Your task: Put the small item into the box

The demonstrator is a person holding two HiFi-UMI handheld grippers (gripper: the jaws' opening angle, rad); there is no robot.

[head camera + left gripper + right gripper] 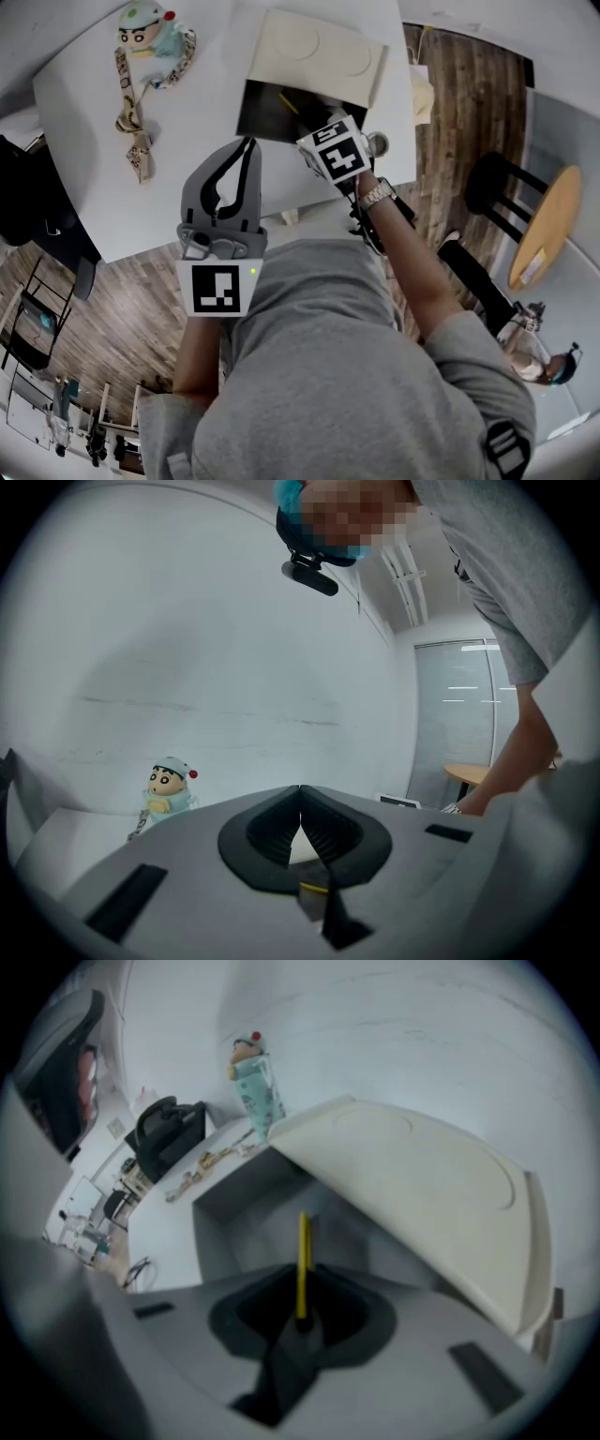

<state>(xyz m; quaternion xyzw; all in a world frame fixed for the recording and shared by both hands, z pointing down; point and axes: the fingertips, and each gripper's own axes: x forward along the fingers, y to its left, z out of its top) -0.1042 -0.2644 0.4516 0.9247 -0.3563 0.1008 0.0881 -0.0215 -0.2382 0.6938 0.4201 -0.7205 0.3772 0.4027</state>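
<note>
Your right claw (301, 1309) is clenched on a thin yellow stick (302, 1265), which stands straight out from between the closed jaws. The stick's far end points into the open box (230, 1208), above its dark inside and not touching the bottom as far as can be seen. The box's cream lid (412, 1180) is tilted up and back, just to the right of the stick. From the head view, the box sits at the far edge of the white table (94, 169), and the marker cube on this claw hides its jaws.

Your left claw (300, 806) is also closed, its black tips meeting with nothing between them. It is held up in front of your chest, near the table's front edge, well left of the box and apart from it.

At the table's far left corner stands a small cartoon figure (148, 33) in a pale blue outfit and a cap, with a patterned strap (133, 117) trailing from it across the tabletop.
</note>
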